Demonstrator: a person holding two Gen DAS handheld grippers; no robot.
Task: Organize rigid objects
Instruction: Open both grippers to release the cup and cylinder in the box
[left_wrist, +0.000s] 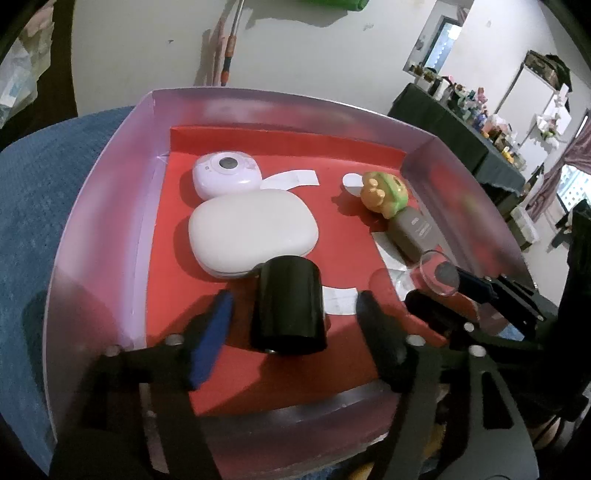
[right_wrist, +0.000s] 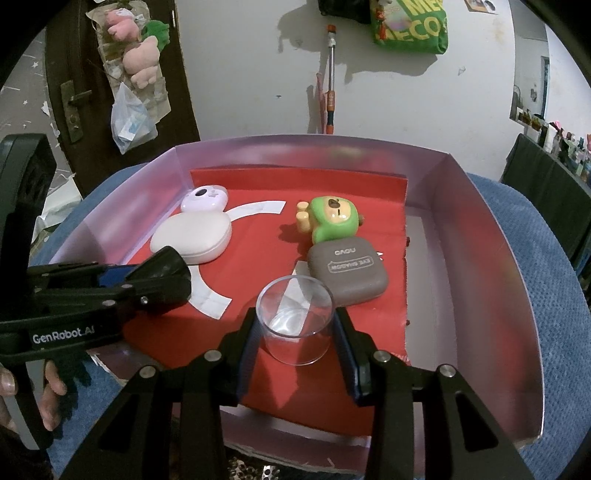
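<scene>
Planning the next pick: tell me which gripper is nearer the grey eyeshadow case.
Right. The right gripper brackets the clear cup beside the grey eyeshadow case; the left gripper straddles the black cylinder, farther off.

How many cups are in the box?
2: a black cup near the front between the left gripper's open jaws, and a clear cup between the right gripper's pads.

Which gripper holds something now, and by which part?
The right gripper holds the clear cup by its sides. The left gripper stands open around the black cylinder.

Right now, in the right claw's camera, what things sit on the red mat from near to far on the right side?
Clear cup → grey case → green toy.
</scene>
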